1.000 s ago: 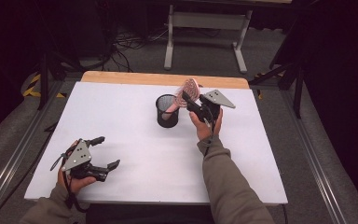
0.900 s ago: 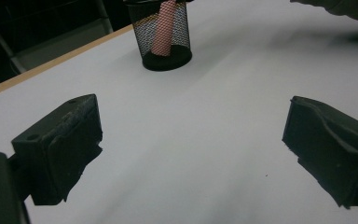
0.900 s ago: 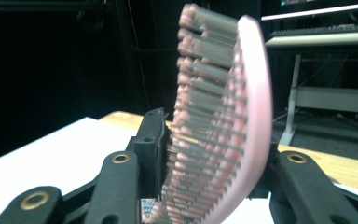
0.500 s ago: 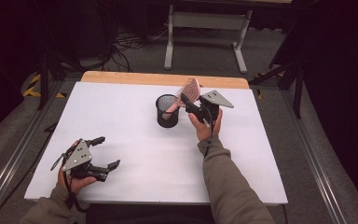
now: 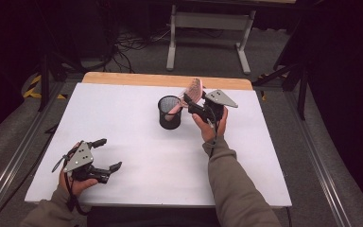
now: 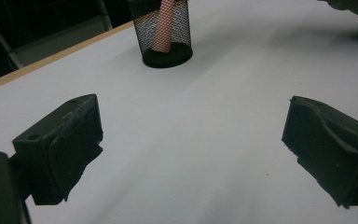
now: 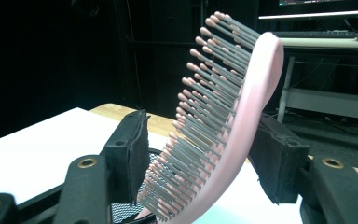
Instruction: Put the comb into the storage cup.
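One pink hairbrush (image 5: pixel 193 91) stands handle-down in the black mesh cup (image 5: pixel 169 112), its head leaning between the right hand-held gripper (image 5: pixel 189 101) jaws, which have just been opening and sit parted around it. Left hand-held gripper (image 5: pixel 109 153) wide apart, well away on the white tabletop (image 5: pixel 137 156). No readable writing.

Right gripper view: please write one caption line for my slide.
Pink hairbrush standing in the black mesh cup, between the just-opening jaws of the right gripper.
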A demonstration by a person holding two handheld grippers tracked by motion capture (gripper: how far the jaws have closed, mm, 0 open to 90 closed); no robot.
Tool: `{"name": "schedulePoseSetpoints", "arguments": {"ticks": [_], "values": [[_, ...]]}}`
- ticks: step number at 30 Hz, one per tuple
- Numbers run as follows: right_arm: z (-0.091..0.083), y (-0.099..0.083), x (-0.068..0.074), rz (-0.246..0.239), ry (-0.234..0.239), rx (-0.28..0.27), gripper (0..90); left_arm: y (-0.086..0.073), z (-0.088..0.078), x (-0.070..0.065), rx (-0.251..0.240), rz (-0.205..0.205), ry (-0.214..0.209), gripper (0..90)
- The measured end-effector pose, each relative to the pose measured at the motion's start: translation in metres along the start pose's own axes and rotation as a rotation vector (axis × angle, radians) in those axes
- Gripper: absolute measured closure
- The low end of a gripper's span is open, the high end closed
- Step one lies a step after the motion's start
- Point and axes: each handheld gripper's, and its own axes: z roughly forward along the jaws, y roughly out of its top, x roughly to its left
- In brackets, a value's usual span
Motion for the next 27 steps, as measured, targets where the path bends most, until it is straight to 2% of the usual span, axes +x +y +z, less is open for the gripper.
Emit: {"name": "schedulePoseSetpoints", "arguments": {"ticks": [6, 27], "values": [[-0.001, 0.002, 0.000, -0.019, -0.016, -0.005, 40.6, 0.000, 0.000, 0.000, -0.005, -0.005, -0.001, 5.8], [-0.005, 0.013, 0.000, -0.069, -0.019, -0.013, 38.9, 0.000, 0.000, 0.000, -0.003, -0.003, -0.003, 5.9]]}}
